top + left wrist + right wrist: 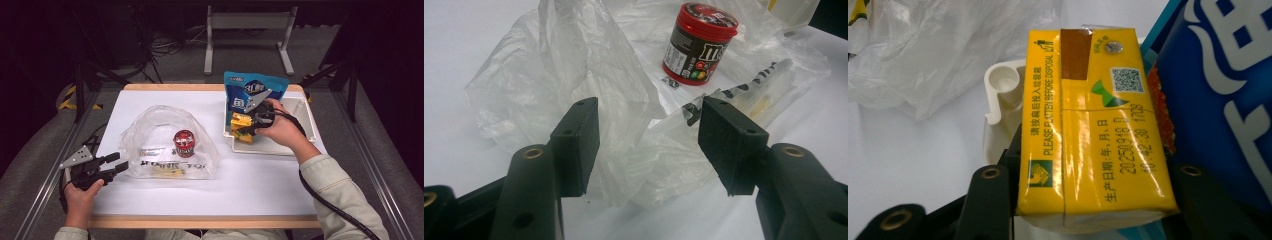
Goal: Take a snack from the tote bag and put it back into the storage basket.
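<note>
Yellow carton [1093, 125]: lay in white tray [300, 142], beside blue snack bag [255, 92].
Right gripper [248, 126]: clamped on the carton's sides.
Left gripper [649, 145]: gaped wide, empty, at clear plastic bag [574, 75].
Red-lidded candy jar [699, 42]: stood upright inside the plastic bag.

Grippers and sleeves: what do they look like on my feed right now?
Both grippers, left claw and right claw, are black, with flat rectangular pads on arms with brass-ringed holes. Each carries a grey three-cornered plate and a black cable. The sleeves are pale beige.
</note>
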Demonstrator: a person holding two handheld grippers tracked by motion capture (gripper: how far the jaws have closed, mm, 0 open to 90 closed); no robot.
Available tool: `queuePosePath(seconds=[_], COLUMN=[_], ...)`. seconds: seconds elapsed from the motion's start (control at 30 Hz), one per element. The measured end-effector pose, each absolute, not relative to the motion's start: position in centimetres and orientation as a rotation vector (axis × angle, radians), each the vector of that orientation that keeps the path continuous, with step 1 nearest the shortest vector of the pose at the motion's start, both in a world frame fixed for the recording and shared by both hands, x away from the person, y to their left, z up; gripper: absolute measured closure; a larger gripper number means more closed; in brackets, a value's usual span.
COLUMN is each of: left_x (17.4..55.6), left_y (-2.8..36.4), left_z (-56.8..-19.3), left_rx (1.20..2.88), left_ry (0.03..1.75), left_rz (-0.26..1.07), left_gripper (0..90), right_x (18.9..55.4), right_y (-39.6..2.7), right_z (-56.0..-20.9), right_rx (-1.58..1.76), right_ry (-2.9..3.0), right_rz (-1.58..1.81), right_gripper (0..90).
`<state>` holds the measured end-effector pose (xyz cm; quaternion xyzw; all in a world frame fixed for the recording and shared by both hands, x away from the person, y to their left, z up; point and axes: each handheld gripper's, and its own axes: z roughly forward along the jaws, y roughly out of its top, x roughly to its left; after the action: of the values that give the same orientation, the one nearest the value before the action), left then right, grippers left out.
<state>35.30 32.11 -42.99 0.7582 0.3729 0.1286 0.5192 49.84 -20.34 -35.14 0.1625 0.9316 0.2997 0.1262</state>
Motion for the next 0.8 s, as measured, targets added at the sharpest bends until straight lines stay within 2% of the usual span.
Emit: queuePosePath(seconds=[0.8], left_x=[35.3], left_y=[32.1], left_z=[-43.0], left_rx=[1.823], left_ry=[0.895], left_rz=[0.308], left_gripper=[42.4], right_x=[50.1], right_y=[-20.7], right_z=[-37.0], right_rx=[0.5], right_ry=[2.723], right_rz=[0.917], right_gripper=[54.9])
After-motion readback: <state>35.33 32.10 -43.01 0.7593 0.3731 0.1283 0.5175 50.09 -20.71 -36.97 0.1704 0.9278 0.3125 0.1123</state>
